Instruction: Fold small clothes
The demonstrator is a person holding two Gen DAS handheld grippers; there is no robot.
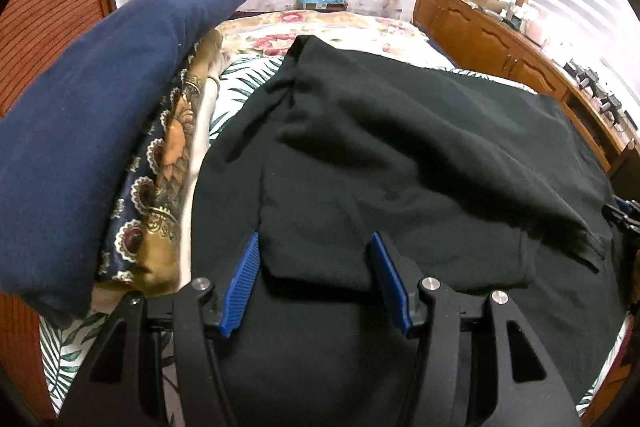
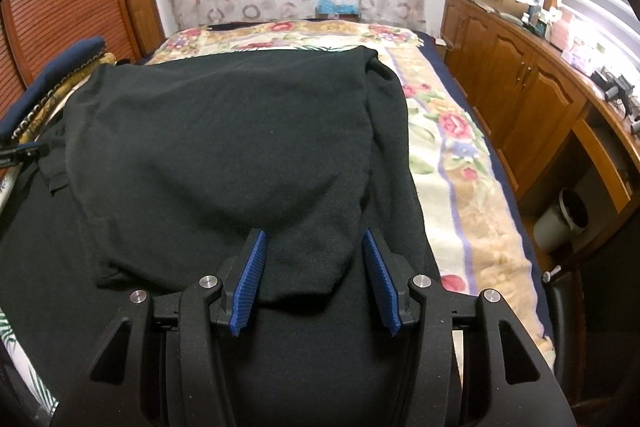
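though folded, black garment (image 1: 420,155) lies lengthwise—bedward.

1 black garment (image 1: 420,147) on 1 bed (image 2: 460,147), 2 grippers, left (image 1: 314,247) and right (image 2: 312,243), 1 blue pillow (image 1: 88,115), 1 white bin (image 2: 560,223), 1 wooden cabinet (image 2: 520,75).

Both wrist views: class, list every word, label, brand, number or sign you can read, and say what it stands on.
No readable text in either view.
Clutter on the wooden cabinet: too small and blurred to read.
Black garment: no label or print showing.
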